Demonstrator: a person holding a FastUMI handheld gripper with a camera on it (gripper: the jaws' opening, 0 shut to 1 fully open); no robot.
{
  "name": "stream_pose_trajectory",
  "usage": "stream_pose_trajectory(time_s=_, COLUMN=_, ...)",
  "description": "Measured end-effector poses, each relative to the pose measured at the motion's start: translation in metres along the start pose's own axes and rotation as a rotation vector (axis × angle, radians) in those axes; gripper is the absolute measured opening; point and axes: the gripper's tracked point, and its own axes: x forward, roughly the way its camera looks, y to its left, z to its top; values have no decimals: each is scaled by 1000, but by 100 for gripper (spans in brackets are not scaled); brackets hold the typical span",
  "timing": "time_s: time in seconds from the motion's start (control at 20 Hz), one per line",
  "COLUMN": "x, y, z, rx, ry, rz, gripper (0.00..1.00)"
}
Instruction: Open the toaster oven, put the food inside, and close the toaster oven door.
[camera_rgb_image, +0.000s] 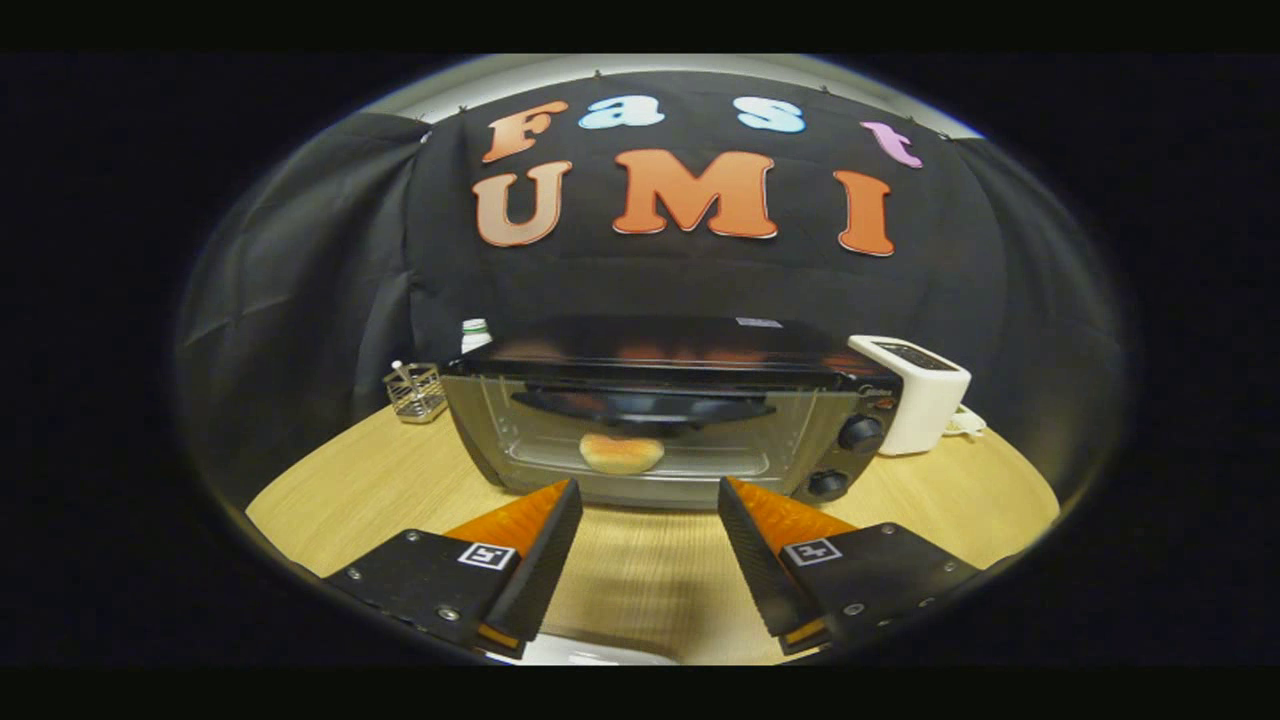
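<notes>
The toaster oven (660, 420) stands on the wooden table (330, 490) just beyond my fingers, with its front facing me. Its glass door looks shut, and the dark handle (640, 406) runs along the top of the door. A pale round bun (621, 452) lies inside, seen through the glass. Two black knobs (860, 433) sit on the oven's right side. My gripper (648, 482) is open a short way in front of the door, with nothing between its fingers.
A white toaster (918, 400) stands against the oven's right side. A small wire basket (415, 392) and a white bottle (476, 335) sit to the oven's left. A white rim (590, 656) shows below my fingers.
</notes>
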Motion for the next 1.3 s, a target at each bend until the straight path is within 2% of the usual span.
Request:
stream_pose_trajectory(time_s=0.2, x=6, y=14, z=11, rx=41, ry=-37, rz=44, gripper=82)
stream_pose_trajectory(time_s=0.35, x=-11, y=14, z=24, rx=18, ry=-96, rz=52, gripper=82)
stream_pose_trajectory(time_s=0.85, x=-120, y=-2, z=90, rx=-47, ry=-338, rz=92, gripper=83)
stream_pose_trajectory(time_s=1.3, x=-199, y=-38, z=122, rx=-69, ry=-467, rz=90, gripper=90)
